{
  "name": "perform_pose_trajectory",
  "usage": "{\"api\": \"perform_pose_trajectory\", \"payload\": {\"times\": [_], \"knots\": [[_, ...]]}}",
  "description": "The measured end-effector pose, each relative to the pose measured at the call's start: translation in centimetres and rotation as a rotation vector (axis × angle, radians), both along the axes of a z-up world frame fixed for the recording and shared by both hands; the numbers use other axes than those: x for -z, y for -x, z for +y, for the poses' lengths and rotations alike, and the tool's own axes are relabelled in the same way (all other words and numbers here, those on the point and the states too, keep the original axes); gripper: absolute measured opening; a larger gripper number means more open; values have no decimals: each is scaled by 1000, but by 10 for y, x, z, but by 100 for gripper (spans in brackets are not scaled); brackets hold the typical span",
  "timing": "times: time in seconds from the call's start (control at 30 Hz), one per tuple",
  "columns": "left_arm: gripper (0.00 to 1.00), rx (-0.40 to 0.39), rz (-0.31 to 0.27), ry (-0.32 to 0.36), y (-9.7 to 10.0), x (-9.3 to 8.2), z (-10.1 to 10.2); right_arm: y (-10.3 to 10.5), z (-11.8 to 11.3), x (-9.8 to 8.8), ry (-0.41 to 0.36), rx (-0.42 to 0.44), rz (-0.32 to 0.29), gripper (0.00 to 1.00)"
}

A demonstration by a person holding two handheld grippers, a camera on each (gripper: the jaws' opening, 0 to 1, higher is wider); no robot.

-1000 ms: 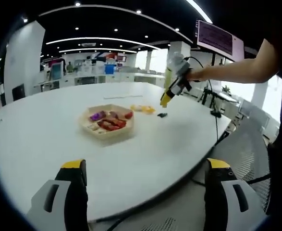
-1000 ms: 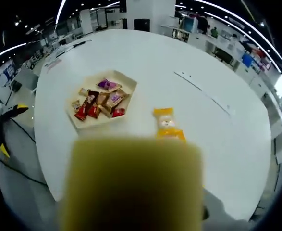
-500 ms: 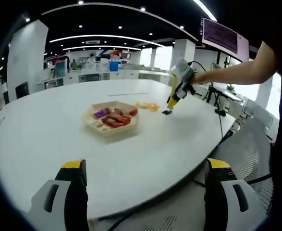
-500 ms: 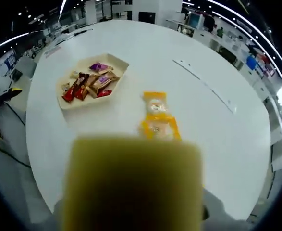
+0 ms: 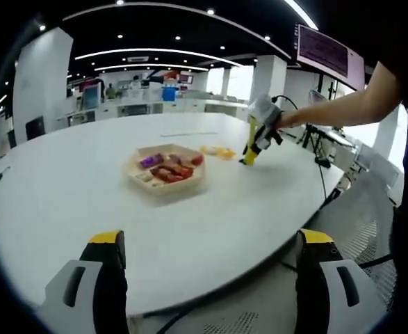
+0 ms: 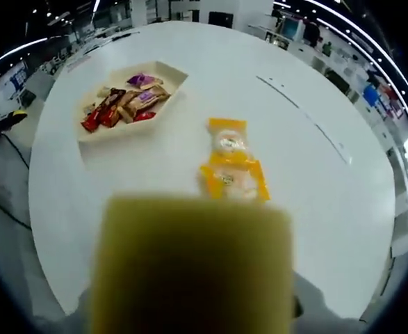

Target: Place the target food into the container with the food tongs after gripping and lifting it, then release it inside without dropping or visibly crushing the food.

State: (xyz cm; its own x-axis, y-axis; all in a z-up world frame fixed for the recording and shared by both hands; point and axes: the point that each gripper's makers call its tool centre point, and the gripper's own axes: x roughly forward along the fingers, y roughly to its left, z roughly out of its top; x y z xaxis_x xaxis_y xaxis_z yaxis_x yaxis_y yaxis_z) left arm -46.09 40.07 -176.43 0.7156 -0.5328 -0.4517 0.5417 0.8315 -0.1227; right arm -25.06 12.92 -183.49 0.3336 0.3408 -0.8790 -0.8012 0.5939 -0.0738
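Down at the bottom of the left gripper view, the left tongs (image 5: pixel 207 278) stood released, the two yellow-tipped jaws wide apart over the near edge of the white counter (image 5: pixel 64 188), with nothing between them. Well ahead of them on the counter sat the pale hexagonal container (image 5: pixel 165 170), already holding several wrapped snacks in red, purple and brown. Past it lay the yellow food packets (image 5: pixel 217 150), well apart from the left tongs and just beside the container's far side. The right tongs (image 5: pixel 252 147), held out by a person's bare arm (image 5: pixel 336 104), reached down with their yellow tip close to the counter, right next to those packets; whether they were clenched or released could not be told.

In the right gripper view, a blurred yellow block covered the lower middle, hiding the jaw tips. Just above its upper edge lay two yellow food packets (image 6: pixel 231 163), end to end on the counter (image 6: pixel 315 83), the nearer one almost meeting the block. The container (image 6: pixel 131 101) sat farther off, up and to the left, apart from the packets.
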Motion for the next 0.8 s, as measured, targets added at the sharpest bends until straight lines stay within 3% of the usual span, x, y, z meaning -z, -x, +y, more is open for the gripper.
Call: {"api": "perform_pose_trajectory", "payload": {"times": [0.5, 0.8], "knots": [[99, 9, 7, -4, 1, 2, -1, 15, -11, -1, -30, 66, -2, 24], [98, 19, 12, -10, 2, 3, -2, 22, -18, -1, -66, 98, -39, 24]]}}
